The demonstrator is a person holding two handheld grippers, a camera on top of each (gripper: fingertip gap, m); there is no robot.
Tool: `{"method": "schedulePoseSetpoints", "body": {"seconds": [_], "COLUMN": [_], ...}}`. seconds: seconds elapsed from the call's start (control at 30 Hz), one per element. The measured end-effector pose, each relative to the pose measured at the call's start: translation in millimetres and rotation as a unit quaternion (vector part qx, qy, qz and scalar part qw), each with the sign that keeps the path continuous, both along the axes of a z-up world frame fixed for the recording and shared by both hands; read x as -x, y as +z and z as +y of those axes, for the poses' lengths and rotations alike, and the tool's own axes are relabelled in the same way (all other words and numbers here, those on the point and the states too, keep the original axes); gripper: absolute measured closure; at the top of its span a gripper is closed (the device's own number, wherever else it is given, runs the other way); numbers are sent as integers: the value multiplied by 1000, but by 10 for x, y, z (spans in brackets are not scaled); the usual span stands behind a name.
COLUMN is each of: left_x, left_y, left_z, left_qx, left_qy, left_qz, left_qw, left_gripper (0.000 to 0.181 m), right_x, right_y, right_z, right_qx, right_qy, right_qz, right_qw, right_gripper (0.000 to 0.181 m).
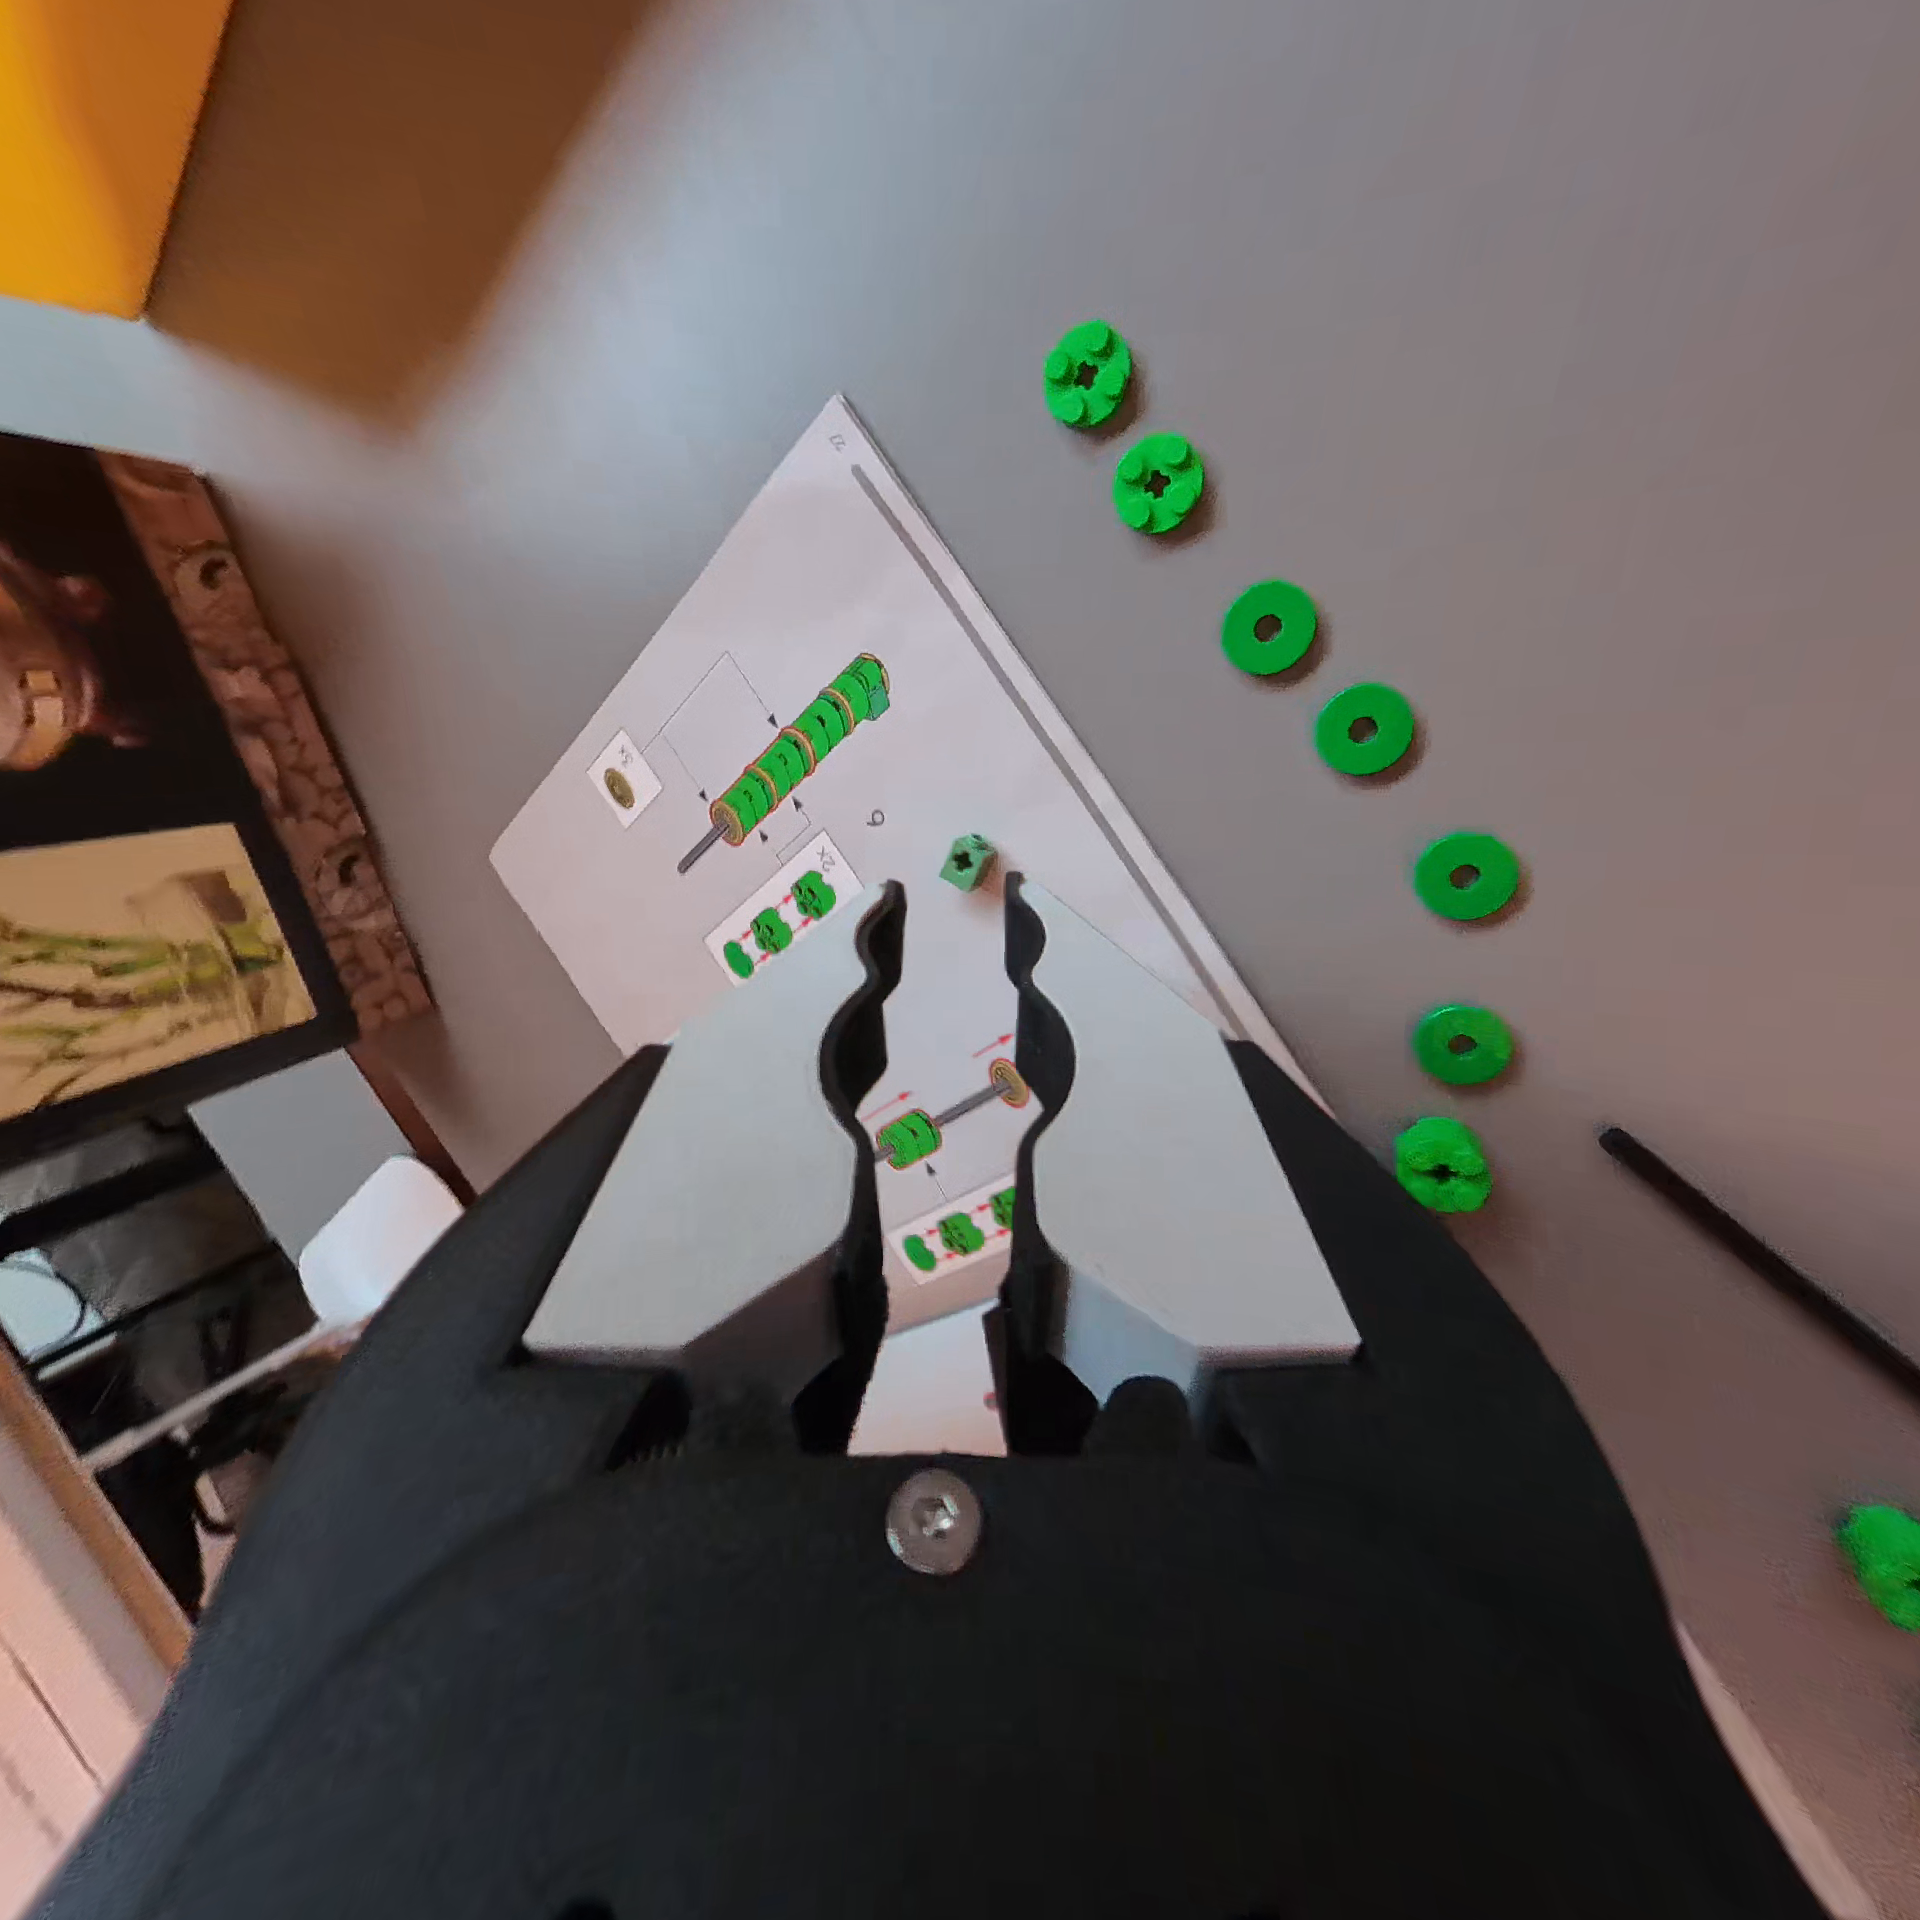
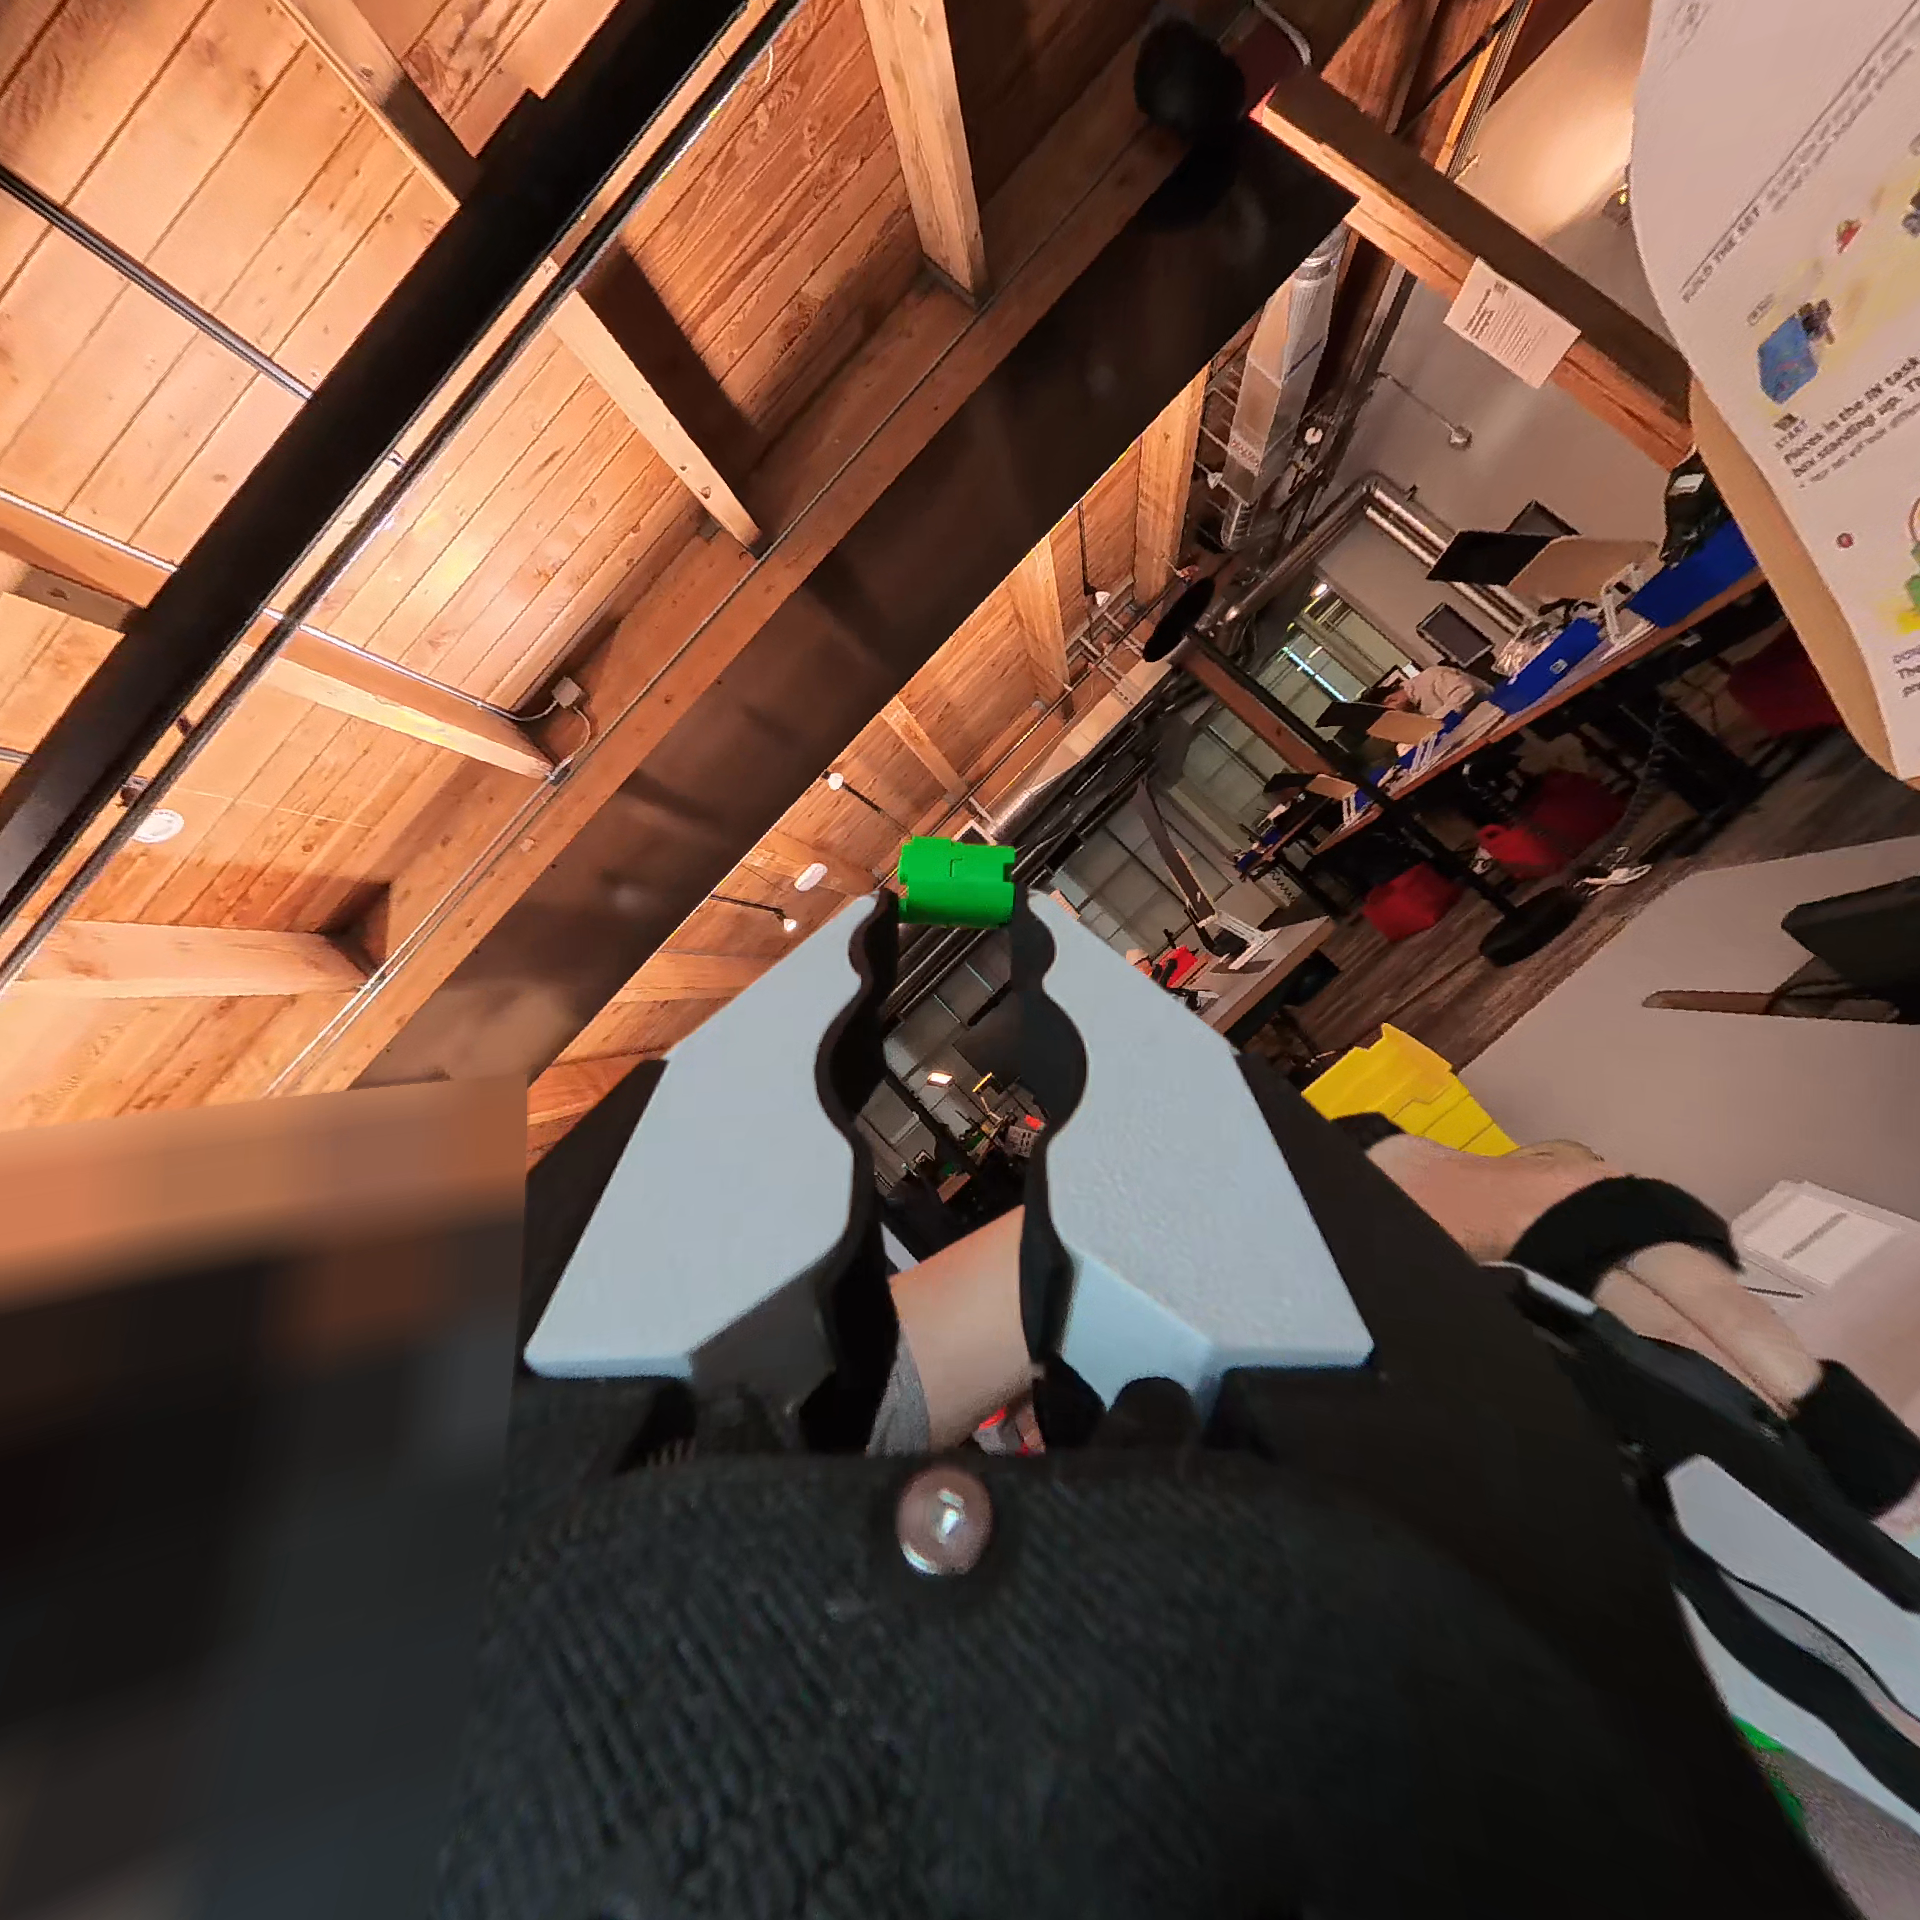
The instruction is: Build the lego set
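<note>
In the left wrist view my left gripper (image 1: 951,885) is open and empty above the instruction sheet (image 1: 831,665) on the grey table. A small green cube brick (image 1: 967,861) lies on the sheet just beyond its fingertips. A curved row of green round pieces runs down the right: studded round bricks (image 1: 1087,373), flat rings (image 1: 1268,628) and a round brick on its side (image 1: 1442,1164). A black axle rod (image 1: 1756,1257) lies at the right. In the right wrist view my right gripper (image 2: 954,902) points up at the ceiling, shut on a green round brick (image 2: 954,883).
A dark set box (image 1: 156,810) with pictures stands at the left of the table. Another green piece (image 1: 1886,1574) lies blurred at the right edge. In the right wrist view a person's gloved hand (image 2: 1621,1278) and a printed sheet (image 2: 1808,312) show at the right. My right fingertips sit around 30 cm from my left ones. From my left tips it is roughly 15 cm to the black axle rod (image 1: 1756,1257); from my right, 40 cm.
</note>
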State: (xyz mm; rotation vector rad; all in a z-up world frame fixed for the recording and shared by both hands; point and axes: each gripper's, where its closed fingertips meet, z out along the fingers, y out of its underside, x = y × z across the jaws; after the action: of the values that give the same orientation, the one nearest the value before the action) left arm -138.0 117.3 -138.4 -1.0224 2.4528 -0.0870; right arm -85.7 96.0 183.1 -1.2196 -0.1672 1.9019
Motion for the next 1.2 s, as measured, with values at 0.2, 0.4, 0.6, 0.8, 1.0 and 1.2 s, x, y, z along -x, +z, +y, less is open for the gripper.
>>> {"method": "schedulePoseSetpoints", "body": {"seconds": [0.2, 0.4, 0.6, 0.8, 1.0, 1.2], "left_x": [-77, -43, -35, -7, -25, -28], "left_y": [-113, -199, -262, -302, -305, -300], "left_z": [-2, 76, 17, 78, 76, 75], "left_qx": [9, -4, 0, -18, -27, -27], "left_qy": [-49, -70, -82, -87, -92, -87], "left_qz": [75, 121, 139, 155, 165, 170], "left_qw": [996, 990, 987, 984, 982, 981], "left_gripper": [166, 171, 169, 171, 171, 168], "right_x": [-140, -129, -125, -134, -120, -89], "right_y": [-6, -38, -31, -20, -42, -70], "right_z": [29, 46, 40, 21, 36, 64], "right_qx": [4, 11, 10, 8, 11, 15], "right_qy": [1, 11, 14, 16, 19, 25], "right_qz": [20, 26, 27, 28, 26, 24], "right_qw": [1000, 1000, 999, 999, 999, 999], "right_gripper": [162, 162, 162, 162, 161, 161]}}
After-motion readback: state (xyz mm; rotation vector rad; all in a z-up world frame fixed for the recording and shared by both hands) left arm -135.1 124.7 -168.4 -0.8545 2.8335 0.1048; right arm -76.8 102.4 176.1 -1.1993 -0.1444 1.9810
